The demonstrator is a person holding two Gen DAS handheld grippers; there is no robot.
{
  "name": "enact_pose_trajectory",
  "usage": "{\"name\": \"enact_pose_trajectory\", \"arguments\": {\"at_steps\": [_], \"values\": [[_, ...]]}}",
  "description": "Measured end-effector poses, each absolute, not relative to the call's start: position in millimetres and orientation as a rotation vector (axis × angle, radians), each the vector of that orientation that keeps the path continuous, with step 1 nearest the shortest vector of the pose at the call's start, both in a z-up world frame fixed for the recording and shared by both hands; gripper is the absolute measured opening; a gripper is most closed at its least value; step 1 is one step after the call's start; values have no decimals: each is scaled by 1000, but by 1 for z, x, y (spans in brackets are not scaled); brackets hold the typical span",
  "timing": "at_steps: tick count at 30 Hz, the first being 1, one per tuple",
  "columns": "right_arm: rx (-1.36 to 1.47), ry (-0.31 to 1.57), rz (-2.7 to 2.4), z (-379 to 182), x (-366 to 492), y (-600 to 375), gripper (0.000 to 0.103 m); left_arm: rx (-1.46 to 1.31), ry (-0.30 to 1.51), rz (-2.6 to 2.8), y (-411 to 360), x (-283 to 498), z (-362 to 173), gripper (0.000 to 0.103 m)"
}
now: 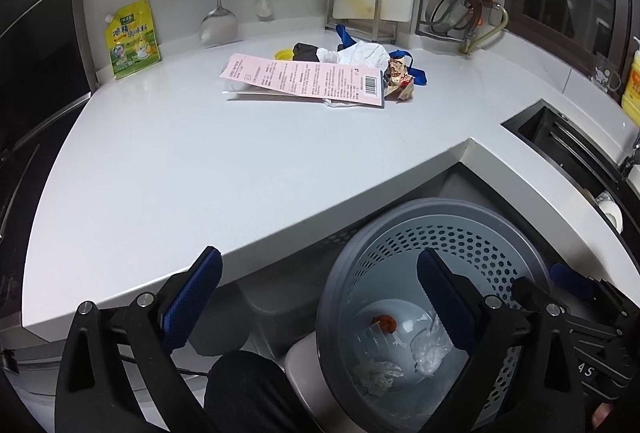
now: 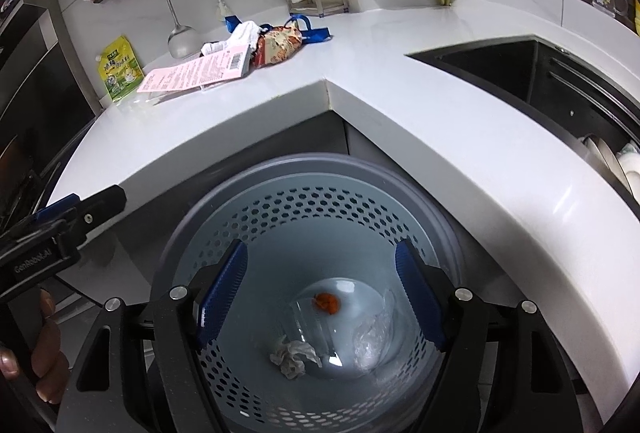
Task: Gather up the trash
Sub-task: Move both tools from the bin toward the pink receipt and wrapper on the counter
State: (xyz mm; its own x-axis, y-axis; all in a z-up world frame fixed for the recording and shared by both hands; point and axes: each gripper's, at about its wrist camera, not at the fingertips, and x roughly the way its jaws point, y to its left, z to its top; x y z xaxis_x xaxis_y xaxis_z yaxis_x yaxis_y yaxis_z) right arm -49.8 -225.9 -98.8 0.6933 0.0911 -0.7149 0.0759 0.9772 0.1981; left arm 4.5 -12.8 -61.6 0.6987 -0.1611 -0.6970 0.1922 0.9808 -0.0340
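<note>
1. Two grippers hang over the bin (image 2: 308, 209), both released and holding nothing.
2. Right gripper (image 2: 320, 297): fingers (image 2: 222, 297) spread wide, directly above the bin mouth. Below and between them lie a crumpled tissue (image 2: 294, 353), a clear plastic wrap (image 2: 372, 343) and an orange scrap (image 2: 327, 303) on the bin floor.
3. Left gripper (image 1: 320, 297): fingers (image 1: 192, 297) spread wide, one over the counter (image 1: 200, 169) edge, the other over the bin.
4. Trash on the counter, well beyond both sets of fingertips: pink sheet (image 1: 304, 81), white crumpled bag (image 1: 360, 55), printed wrapper (image 1: 398, 77), blue strap (image 1: 416, 73).
5. Green seasoning pouch (image 1: 132, 41) stands against the wall, far left of the left fingers.
</note>
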Motion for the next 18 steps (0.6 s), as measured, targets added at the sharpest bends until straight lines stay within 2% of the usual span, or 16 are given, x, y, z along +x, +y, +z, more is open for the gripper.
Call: {"name": "enact_pose_trajectory", "arguments": {"at_steps": [18], "values": [[193,758,36,-72,5,-224,75,0,739,-162,5,56,-40,96]]}}
